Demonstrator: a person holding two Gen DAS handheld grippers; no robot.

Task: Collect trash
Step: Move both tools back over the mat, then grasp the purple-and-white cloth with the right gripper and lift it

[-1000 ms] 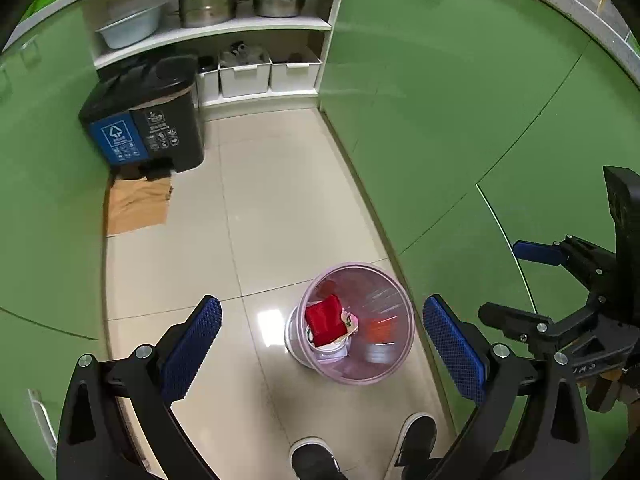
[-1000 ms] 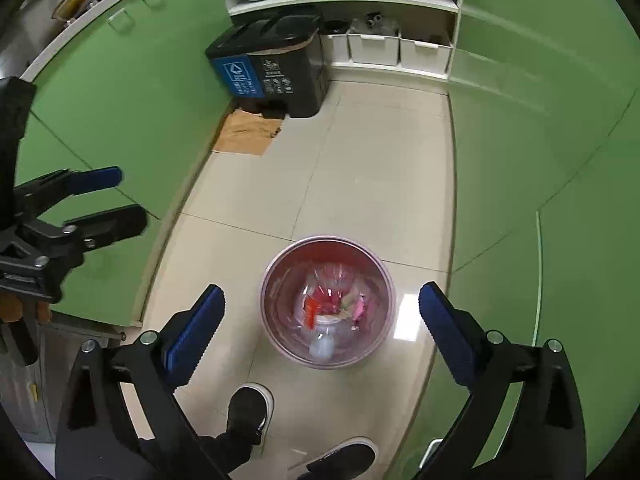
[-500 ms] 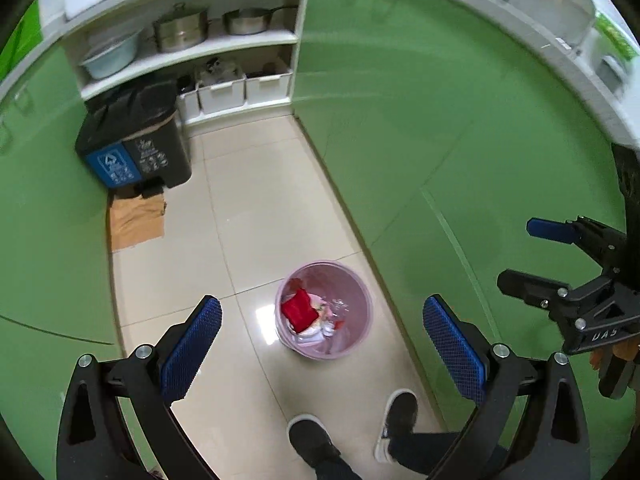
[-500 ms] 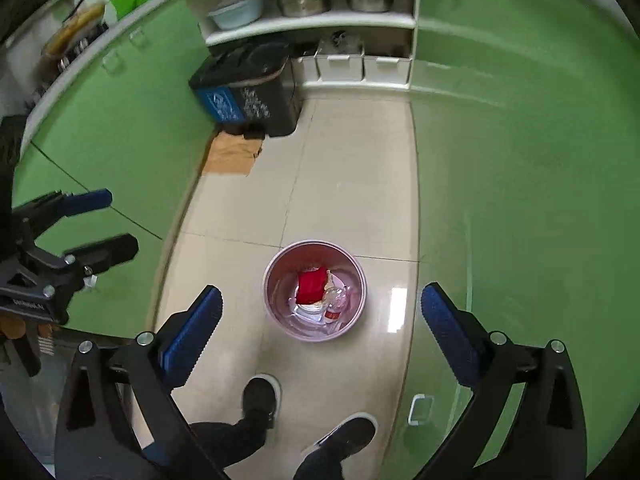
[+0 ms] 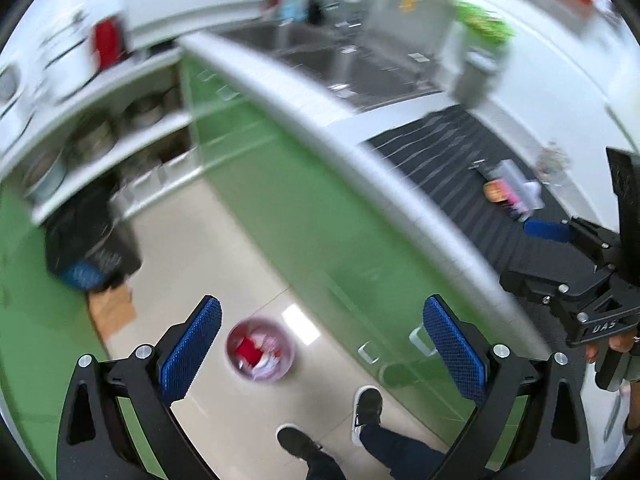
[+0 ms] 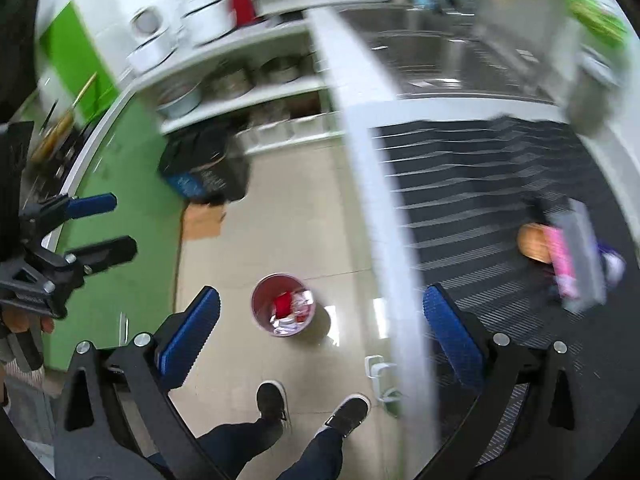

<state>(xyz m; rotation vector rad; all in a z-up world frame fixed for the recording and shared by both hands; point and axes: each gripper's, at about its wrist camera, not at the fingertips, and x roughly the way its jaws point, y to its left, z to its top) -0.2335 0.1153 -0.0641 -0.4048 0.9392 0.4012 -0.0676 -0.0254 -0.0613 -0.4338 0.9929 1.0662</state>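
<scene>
Both the left gripper (image 5: 318, 352) and the right gripper (image 6: 320, 340) are spread wide and empty; remaining trash (image 6: 568, 254) is lying near the dark mat's (image 6: 460, 200) right edge, so approaching slowly is advisable, the pink bin (image 6: 283, 305) is waiting on the floor below

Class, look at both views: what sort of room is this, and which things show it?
Most likely a kitchen: a steel sink set in the counter, pots on open shelves, and green cabinets below.
</scene>
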